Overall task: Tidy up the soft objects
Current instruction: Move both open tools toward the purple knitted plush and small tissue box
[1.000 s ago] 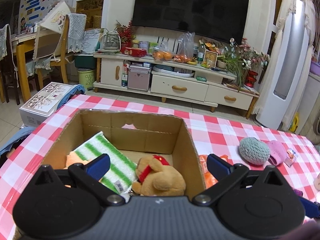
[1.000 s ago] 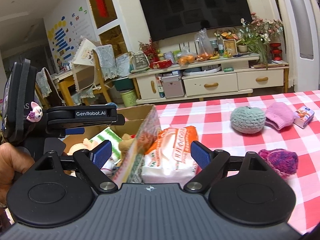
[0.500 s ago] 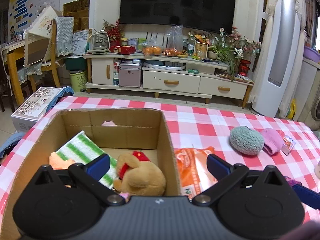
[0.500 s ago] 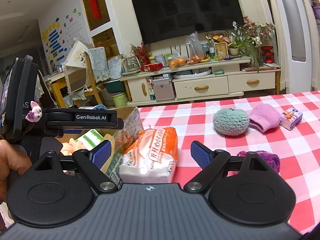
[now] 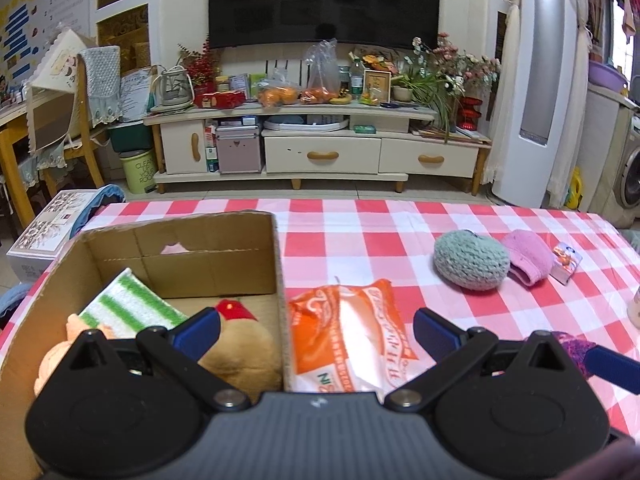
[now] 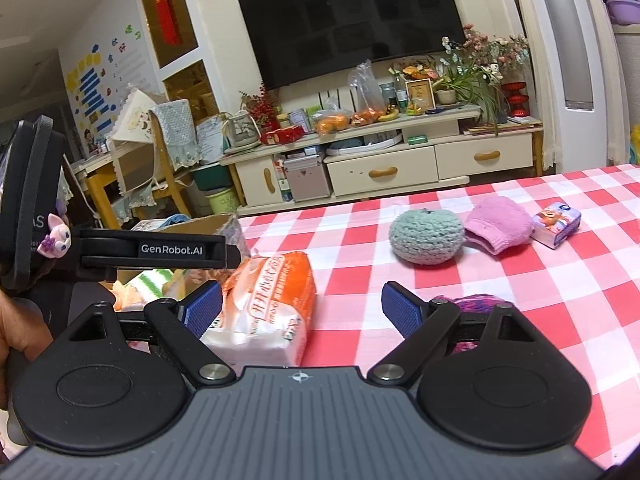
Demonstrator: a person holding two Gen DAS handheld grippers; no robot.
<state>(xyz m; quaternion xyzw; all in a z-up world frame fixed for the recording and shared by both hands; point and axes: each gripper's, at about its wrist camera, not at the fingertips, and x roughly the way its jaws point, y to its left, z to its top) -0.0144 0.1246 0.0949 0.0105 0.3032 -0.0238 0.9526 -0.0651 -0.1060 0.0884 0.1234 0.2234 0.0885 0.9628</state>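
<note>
A cardboard box point(image 5: 276, 264) stands on the left of the checked table and holds a brown plush toy point(image 5: 240, 356), a green-striped cloth point(image 5: 128, 312) and a peach plush point(image 5: 60, 344). An orange tissue pack point(image 5: 348, 340) lies right beside the box; it also shows in the right wrist view point(image 6: 272, 296). My left gripper point(image 5: 316, 330) is open and empty above the box wall and the pack. My right gripper point(image 6: 302, 308) is open and empty, with the pack near its left finger. A grey-green knitted ball point(image 6: 426, 236), a pink knitted piece point(image 6: 500, 224) and a purple knitted piece point(image 6: 480, 304) lie on the table.
A small printed tissue packet point(image 6: 558, 226) lies at the far right of the red-checked tablecloth point(image 6: 360, 224). The left gripper's body point(image 6: 120, 248) fills the left of the right wrist view. A TV cabinet point(image 5: 320, 152) and chair stand beyond the table.
Both grippers have shifted to the right. The box has slid left in both views and the tissue pack now sits between the left gripper's fingers in view. Both stay open.
</note>
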